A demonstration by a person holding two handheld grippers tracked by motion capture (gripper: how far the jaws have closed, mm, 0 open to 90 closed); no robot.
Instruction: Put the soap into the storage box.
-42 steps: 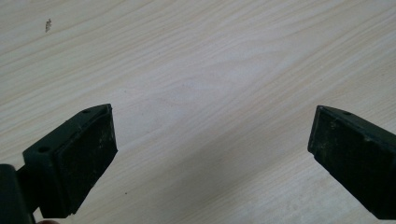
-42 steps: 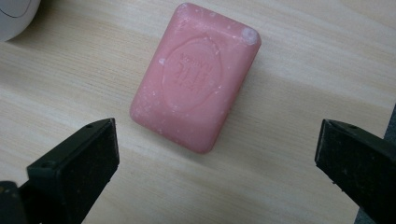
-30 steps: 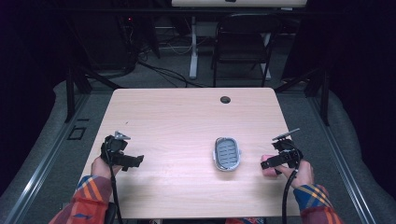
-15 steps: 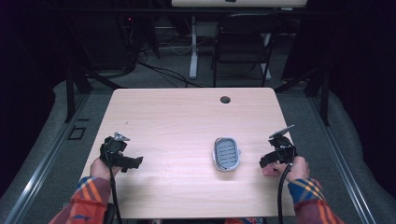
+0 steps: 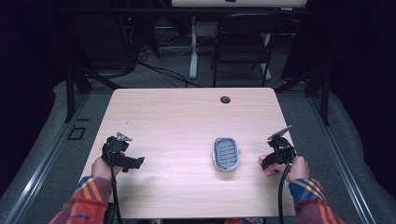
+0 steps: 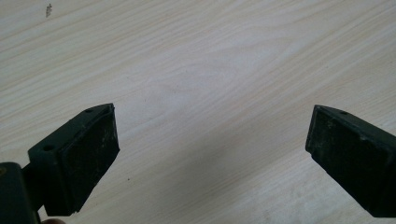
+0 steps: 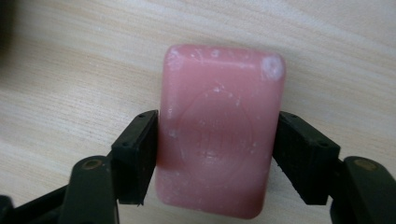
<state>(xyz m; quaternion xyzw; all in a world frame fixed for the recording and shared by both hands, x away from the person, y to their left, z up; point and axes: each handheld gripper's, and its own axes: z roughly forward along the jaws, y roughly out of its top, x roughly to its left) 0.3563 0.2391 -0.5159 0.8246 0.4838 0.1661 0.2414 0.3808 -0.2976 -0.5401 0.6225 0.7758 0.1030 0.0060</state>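
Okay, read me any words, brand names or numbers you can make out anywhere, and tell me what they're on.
No text can be read.
Pink soap bar, held in the right gripper: a round embossed stamp, too faint to read.
Grey soap dish: no marking visible.

- Soap dish (image 5: 226, 154) lies on the bench (image 5: 177, 116), right of centre, toward the near edge.
- Soap bar (image 7: 219, 130) lies near the bench's right edge.

Pink soap bar (image 7: 219, 140), prob. in gripper (image 7: 215, 156)
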